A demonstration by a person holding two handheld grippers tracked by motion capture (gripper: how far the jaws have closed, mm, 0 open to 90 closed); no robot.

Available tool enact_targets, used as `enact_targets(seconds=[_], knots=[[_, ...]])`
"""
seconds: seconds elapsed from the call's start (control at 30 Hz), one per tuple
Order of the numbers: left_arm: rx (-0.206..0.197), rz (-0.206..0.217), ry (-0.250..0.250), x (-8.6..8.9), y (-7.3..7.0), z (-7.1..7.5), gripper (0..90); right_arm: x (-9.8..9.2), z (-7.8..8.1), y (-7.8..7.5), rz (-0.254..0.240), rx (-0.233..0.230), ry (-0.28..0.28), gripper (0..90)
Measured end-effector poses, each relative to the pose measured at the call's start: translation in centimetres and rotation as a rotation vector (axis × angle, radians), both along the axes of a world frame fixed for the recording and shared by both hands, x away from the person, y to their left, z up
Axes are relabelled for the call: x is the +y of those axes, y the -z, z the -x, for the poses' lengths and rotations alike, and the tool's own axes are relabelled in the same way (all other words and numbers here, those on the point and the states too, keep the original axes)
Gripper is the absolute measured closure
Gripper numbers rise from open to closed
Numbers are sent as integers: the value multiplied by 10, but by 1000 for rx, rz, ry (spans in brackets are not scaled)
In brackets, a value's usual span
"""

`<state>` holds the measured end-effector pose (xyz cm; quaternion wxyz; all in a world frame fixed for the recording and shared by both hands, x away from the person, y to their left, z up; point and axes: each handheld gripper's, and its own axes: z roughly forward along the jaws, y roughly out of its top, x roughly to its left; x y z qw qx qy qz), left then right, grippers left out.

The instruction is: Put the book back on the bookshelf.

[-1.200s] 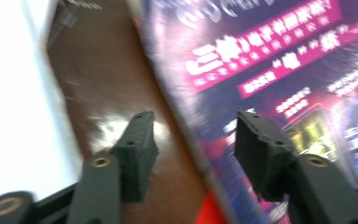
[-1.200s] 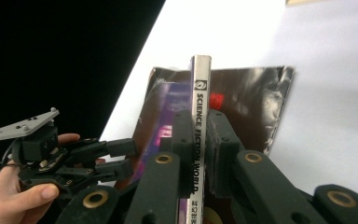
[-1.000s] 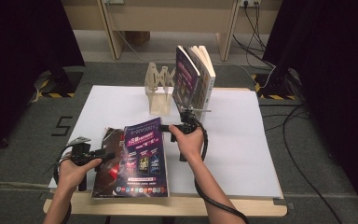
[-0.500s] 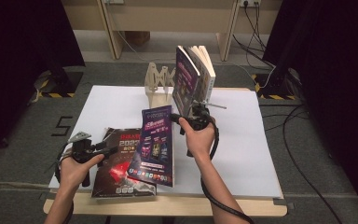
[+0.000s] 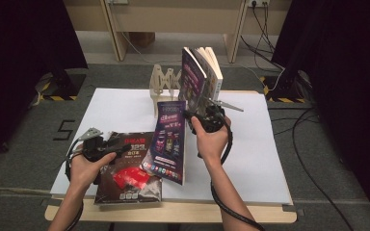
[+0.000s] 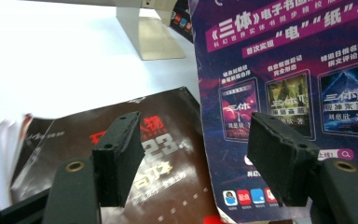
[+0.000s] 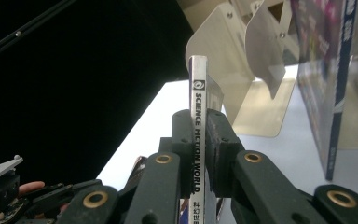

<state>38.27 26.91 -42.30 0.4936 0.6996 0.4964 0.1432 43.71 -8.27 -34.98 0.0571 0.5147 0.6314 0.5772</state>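
Observation:
A purple-covered magazine (image 5: 169, 139) hangs tilted on edge above the white table top (image 5: 250, 159). My right gripper (image 5: 192, 119) is shut on its spine. In the right gripper view the white spine (image 7: 198, 93) reads SCIENCE FICTION WORLD and stands clamped between the jaws of the right gripper (image 7: 198, 126). A dark magazine (image 5: 130, 175) lies flat near the table's front left. My left gripper (image 5: 112, 148) hovers over its left part. In the left gripper view the left gripper (image 6: 196, 140) is open with nothing between its pads; its jaws have just been opening. The purple cover (image 6: 284, 70) rises at the right.
A pale wooden book rack (image 5: 163, 83) stands at the back of the table. Two books (image 5: 200, 77) stand upright to its right, close to the right hand. In the right gripper view the rack's dividers (image 7: 233, 56) are just ahead, with a standing book (image 7: 328, 70) at the right.
The right gripper has lifted the purple magazine off the dark one and tipped it up on edge, moving it toward the rack. The left gripper has drawn back to the left and risen a little.

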Motion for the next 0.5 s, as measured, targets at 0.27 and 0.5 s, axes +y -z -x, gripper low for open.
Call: enact_targets(seconds=[0.27,0.5], knots=[[-15,-6,25,-13,-5,-5,322,-2,1,-8,15,-52,32,839],[-32,12,48,-21,-13,-8,332,-1,4,-16,14,-93,62,839]])
